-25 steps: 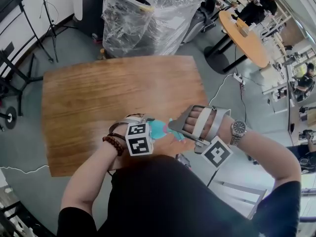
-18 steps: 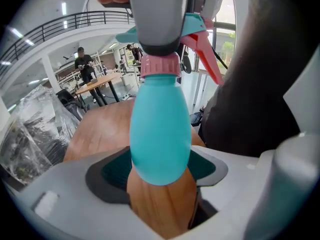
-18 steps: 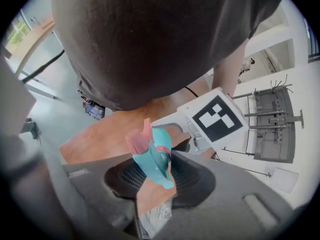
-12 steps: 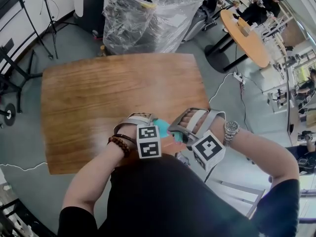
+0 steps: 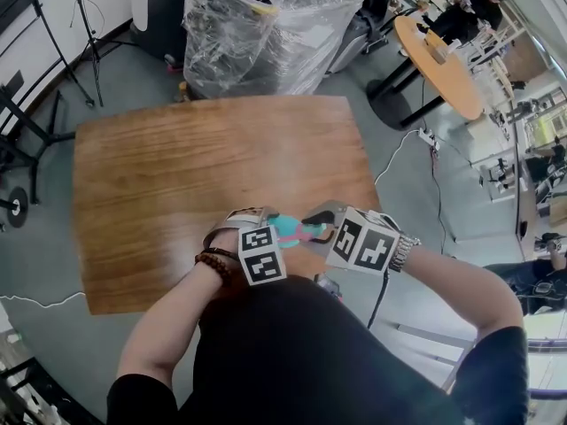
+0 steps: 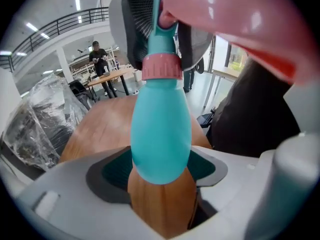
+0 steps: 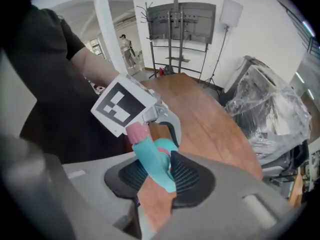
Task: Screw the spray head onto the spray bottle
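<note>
spray head (image 7: 150,159) between pads (image 7: 189,176) of right tool (image 7: 157,178)

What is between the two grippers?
The bottle with the spray head on its neck; the head view shows both spanning the gap.

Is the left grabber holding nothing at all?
No, the teal bottle is pinched by its round bottom end between the two dark pads of the left gripper.

Head camera looks steeply down — close gripper views share the table (image 5: 159,202).
</note>
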